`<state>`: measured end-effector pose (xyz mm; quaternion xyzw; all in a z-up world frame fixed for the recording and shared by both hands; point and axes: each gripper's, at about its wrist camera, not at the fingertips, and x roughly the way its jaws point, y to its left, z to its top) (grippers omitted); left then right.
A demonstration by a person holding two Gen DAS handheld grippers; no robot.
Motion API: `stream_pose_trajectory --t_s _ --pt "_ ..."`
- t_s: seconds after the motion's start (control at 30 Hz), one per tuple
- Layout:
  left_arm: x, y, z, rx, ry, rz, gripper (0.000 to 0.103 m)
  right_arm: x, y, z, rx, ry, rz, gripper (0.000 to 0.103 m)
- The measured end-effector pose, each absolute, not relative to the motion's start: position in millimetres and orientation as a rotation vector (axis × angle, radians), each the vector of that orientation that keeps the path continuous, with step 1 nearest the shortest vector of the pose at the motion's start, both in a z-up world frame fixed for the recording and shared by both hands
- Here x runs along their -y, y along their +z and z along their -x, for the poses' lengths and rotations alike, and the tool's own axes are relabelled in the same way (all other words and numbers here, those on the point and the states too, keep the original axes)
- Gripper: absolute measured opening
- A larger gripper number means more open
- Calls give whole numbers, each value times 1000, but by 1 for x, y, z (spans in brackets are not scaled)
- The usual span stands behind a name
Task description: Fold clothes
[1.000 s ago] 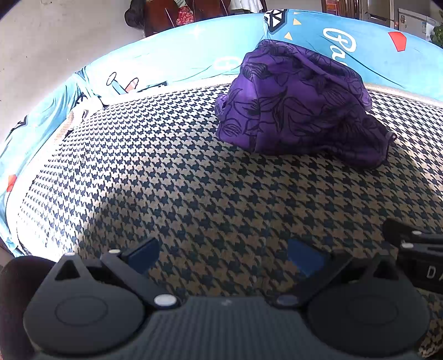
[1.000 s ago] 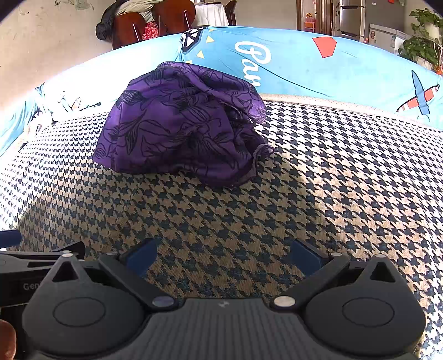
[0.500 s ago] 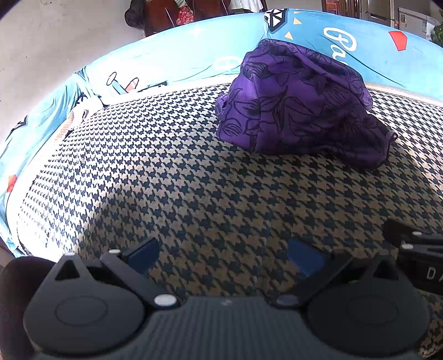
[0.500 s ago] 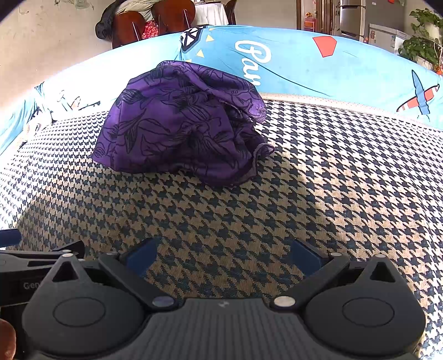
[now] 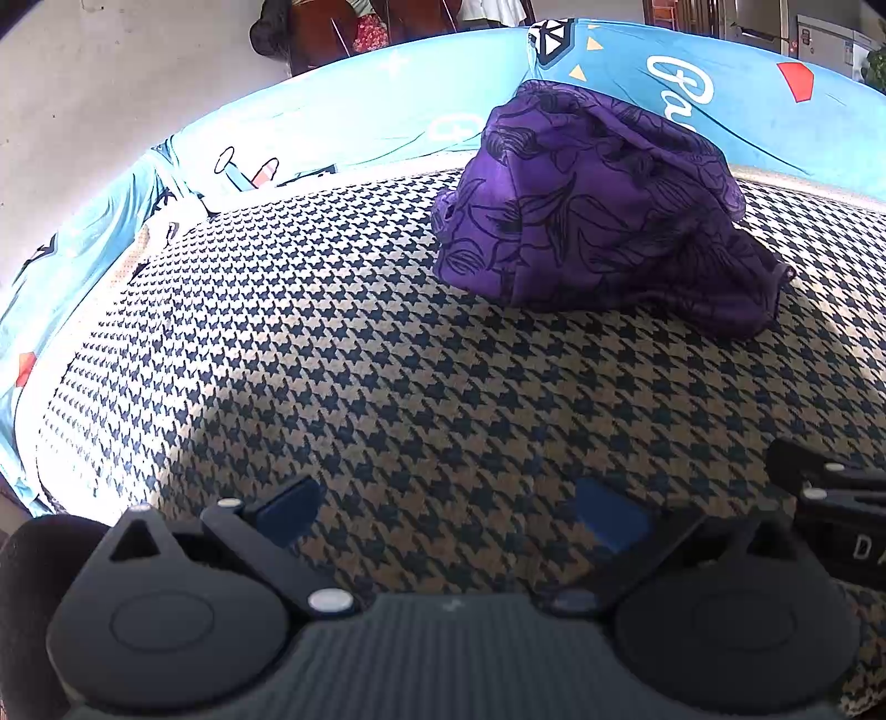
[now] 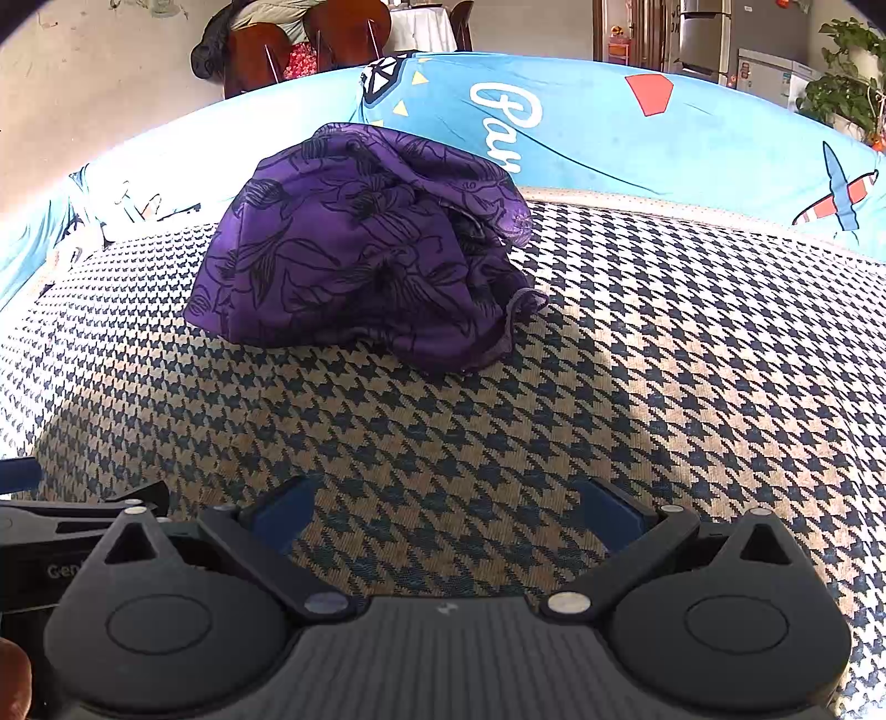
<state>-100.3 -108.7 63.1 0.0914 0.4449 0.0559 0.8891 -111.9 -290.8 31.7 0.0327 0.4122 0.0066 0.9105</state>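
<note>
The left gripper (image 5: pixel 448 512) has its jaws spread wide and empty, as does the right gripper (image 6: pixel 443 512); the crumpled purple garment (image 6: pixel 360 249) lies well ahead of both, untouched, on the houndstooth cover (image 6: pixel 637 360). Behind it runs a blue printed sheet (image 6: pixel 581 122), then wooden chairs (image 6: pixel 310 44).

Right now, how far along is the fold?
Done: nothing visible; the purple garment sits in a crumpled heap on the houndstooth cover. In hand: nothing; the left gripper and right gripper are both open, short of the garment and not touching it. Left: grasp it, spread it flat, then make every fold.
</note>
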Motion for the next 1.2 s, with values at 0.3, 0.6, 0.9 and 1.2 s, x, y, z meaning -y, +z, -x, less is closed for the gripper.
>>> stream_pose_trajectory --t_s 0.3,0.6,0.9,1.2 --pt "112 63 93 -911 112 -208 103 291 32 109 -854 10 -67 103" --pt "113 60 75 -906 100 -215 103 295 34 107 -798 16 -54 101" --pt "102 55 46 -915 79 -199 103 301 39 90 -740 55 -14 89" --pt "97 66 -8 -860 68 -192 103 320 36 48 -792 85 -201 61"
